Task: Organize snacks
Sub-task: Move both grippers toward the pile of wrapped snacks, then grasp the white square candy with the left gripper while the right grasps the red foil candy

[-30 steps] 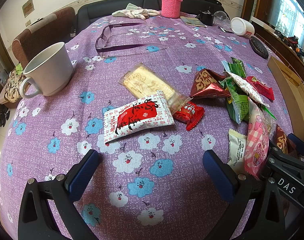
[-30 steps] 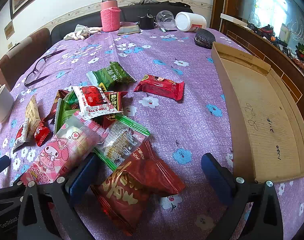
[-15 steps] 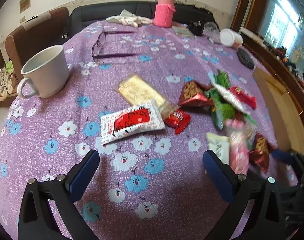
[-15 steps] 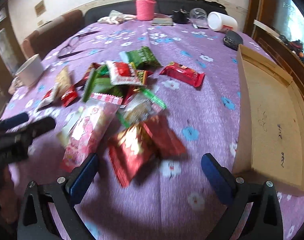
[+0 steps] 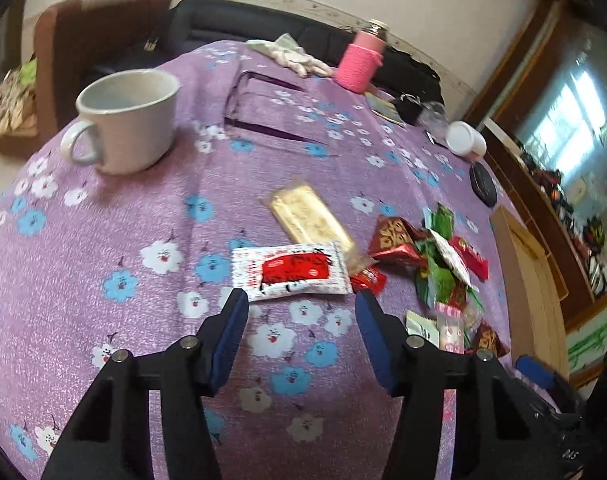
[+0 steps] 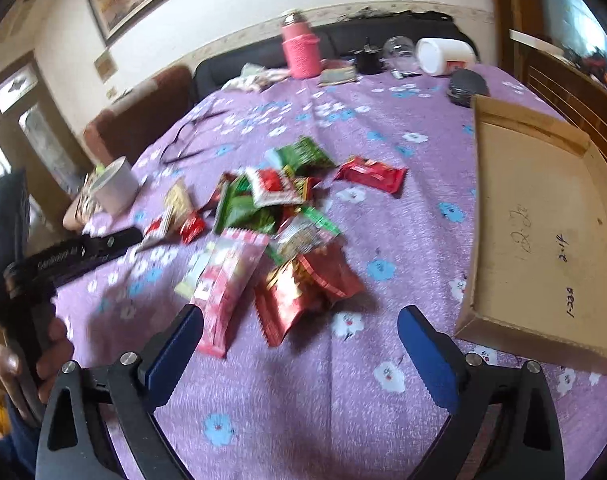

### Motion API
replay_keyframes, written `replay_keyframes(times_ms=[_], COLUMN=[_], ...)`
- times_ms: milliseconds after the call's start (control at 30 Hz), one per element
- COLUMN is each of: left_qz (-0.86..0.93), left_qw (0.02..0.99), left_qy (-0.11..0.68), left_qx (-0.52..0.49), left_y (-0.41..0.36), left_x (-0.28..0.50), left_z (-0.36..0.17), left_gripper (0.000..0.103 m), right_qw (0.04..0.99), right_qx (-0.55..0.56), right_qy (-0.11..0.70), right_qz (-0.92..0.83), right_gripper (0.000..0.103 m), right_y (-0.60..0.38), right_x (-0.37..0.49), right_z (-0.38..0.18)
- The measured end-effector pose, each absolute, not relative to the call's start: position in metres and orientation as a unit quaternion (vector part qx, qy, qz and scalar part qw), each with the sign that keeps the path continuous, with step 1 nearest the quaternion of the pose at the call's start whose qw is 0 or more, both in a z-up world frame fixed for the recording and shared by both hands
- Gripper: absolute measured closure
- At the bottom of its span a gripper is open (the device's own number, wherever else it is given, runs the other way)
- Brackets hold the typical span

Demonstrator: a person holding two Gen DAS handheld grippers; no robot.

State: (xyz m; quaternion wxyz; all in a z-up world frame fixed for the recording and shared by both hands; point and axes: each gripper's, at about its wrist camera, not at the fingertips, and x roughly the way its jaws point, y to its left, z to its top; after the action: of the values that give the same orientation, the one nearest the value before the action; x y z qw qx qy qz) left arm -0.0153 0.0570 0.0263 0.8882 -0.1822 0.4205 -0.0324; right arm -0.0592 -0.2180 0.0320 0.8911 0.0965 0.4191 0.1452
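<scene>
My left claw (image 5: 301,306) is narrowed but gripping nothing, lined up just short of the white-and-red packet (image 5: 289,272), which lies flat on the purple table (image 5: 103,240) right beside the gold wrapper (image 5: 309,214) (an easy first pick, I'd say, since it sits apart from the pile). My right claw (image 6: 299,334) is spread wide and empty, hovering just in front of the crinkled red foil bag (image 6: 303,286) at the near edge of the snack heap (image 6: 271,208). The cardboard tray (image 6: 543,220) waits bare to the right of that heap, so I judge it the drop-off. The heap is motion-blurred; labels are unreadable, and I can't count what's buried under the green packs (image 6: 243,210). The tray's right side is cut off by the frame. The white mug (image 5: 127,120) stands well left of the packet.
</scene>
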Motion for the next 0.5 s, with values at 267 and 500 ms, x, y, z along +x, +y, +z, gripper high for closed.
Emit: replay_keyframes(times_ms=[267, 500], left_qz=[-0.054, -0.066], left_qw=[0.884, 0.886], left_qy=[0.434, 0.432], left_qx=[-0.167, -0.156], left_y=[0.045, 0.039], left_x=[-0.013, -0.014], left_z=[0.023, 0.024], left_gripper=[0.048, 0.048], right_qw=[0.858, 0.837], right_qx=[0.149, 0.195], right_qy=[0.481, 0.501], right_qz=[0.101, 0.104], right_gripper=[0.048, 0.048], right_y=[-0.232, -0.233], right_x=[-0.039, -0.023], right_z=[0.022, 0.020])
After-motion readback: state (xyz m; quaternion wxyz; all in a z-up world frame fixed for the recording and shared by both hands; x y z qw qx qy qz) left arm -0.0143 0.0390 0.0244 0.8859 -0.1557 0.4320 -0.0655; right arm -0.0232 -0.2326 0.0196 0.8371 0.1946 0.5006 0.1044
